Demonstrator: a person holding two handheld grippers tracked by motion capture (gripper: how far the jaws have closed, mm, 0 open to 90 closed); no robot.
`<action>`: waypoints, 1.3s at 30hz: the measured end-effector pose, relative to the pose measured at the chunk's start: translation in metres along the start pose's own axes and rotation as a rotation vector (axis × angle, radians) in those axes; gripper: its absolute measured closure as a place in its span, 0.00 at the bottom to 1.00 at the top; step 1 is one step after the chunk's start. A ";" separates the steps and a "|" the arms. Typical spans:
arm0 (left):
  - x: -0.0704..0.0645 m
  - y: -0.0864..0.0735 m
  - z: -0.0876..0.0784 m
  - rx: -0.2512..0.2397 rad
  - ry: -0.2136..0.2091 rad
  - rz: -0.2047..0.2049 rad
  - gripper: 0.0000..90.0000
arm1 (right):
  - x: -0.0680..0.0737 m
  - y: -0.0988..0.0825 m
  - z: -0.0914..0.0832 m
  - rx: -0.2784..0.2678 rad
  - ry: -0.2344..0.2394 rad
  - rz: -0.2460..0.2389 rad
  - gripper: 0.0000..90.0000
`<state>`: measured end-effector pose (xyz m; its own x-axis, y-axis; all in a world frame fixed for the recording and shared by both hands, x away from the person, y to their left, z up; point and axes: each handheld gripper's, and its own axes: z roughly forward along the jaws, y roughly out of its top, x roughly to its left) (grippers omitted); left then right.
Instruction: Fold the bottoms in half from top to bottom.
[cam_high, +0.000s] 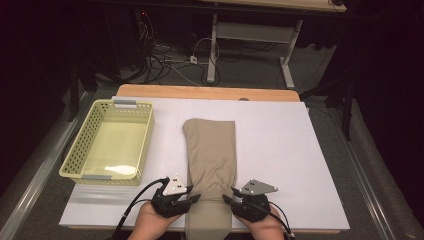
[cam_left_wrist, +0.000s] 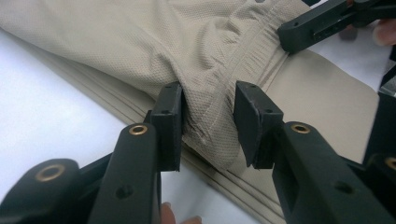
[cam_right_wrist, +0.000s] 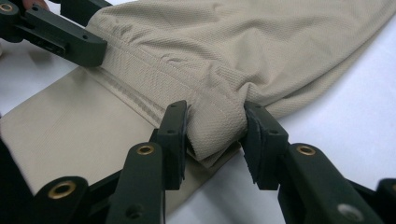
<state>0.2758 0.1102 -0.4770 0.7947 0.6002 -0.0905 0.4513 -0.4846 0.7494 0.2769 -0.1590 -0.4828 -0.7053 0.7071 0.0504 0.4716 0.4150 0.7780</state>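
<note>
two grippers at the near end of folded beige trousers

seen from the high view: beige trousers (cam_high: 210, 160) folded into a long narrow strip, lying lengthwise down the middle of a white table cover (cam_high: 280, 150), far end squared off, near end running past the front edge of the table. to the left, well apart from the cloth, a yellow perforated plastic basket (cam_high: 80, 150) with grey clips on its short walls. beyond the table, a floor with tangled cables (cam_high: 170, 60) and the legs of a second desk (cam_high: 250, 35).

left gripper (cam_high: 192, 198) at the strip's left edge, right gripper (cam_high: 229, 199) at its right edge, facing each other across the cloth, each held in a hand rising from the bottom of the picture.

in the left gripper view: jaws either side of a bunched fold of the upper layer near a stitched seam, one pad (cam_left_wrist: 170, 123) pressed into the mesh fabric, the other just beside it with a small gap; whether truly clamped, cannot tell. opposite gripper's jaw tip (cam_left_wrist: 317, 25) resting on the waistband farther off.

in the right gripper view: jaws clenched on a rolled edge of the upper layer, fabric squeezed between both pads (cam_right_wrist: 175, 135), lower layer flat on the cover beneath.
</note>
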 end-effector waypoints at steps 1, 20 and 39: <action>0.000 0.000 0.000 0.000 0.000 0.000 0.68 | 0.000 0.000 0.000 0.000 0.000 0.000 0.71; -0.030 -0.019 -0.018 0.006 -0.038 0.012 0.68 | 0.029 -0.018 -0.023 0.008 0.010 -0.031 0.71; -0.049 -0.038 -0.027 -0.026 -0.075 0.023 0.67 | 0.045 -0.040 -0.039 -0.032 0.024 -0.050 0.71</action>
<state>0.2087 0.1164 -0.4834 0.8331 0.5397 -0.1210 0.4228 -0.4803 0.7685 0.2064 -0.1661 -0.4875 -0.7401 0.6720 0.0256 0.4187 0.4306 0.7996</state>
